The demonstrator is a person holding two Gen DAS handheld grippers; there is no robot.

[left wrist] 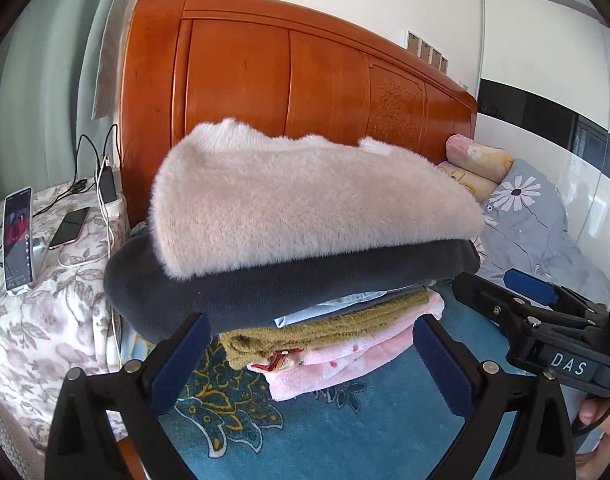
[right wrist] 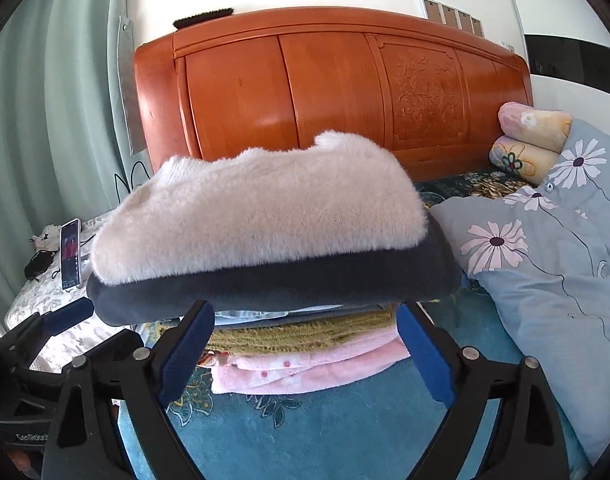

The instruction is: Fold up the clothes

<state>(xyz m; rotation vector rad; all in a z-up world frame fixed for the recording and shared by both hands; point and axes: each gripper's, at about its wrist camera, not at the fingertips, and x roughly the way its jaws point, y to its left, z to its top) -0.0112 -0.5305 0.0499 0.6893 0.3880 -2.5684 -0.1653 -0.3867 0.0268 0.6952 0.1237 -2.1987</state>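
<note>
A stack of folded clothes sits on the blue patterned bed cover (left wrist: 305,432). On top lies a fluffy cream sweater (left wrist: 297,208) (right wrist: 261,216), under it a dark grey fleece (left wrist: 241,296) (right wrist: 265,284), then a light blue piece, an olive knit (left wrist: 325,328) (right wrist: 297,332) and pink fleece items (left wrist: 345,364) (right wrist: 305,368). My left gripper (left wrist: 309,356) is open and empty just in front of the stack. My right gripper (right wrist: 305,348) is open and empty, also close in front of the stack; it shows at the right in the left wrist view (left wrist: 545,304).
An orange wooden headboard (left wrist: 305,72) stands behind the stack. A grey flowered duvet (right wrist: 545,248) and rolled pillows (right wrist: 529,136) lie to the right. At the left a flower-covered side table (left wrist: 45,280) holds phones (left wrist: 19,240) and charger cables.
</note>
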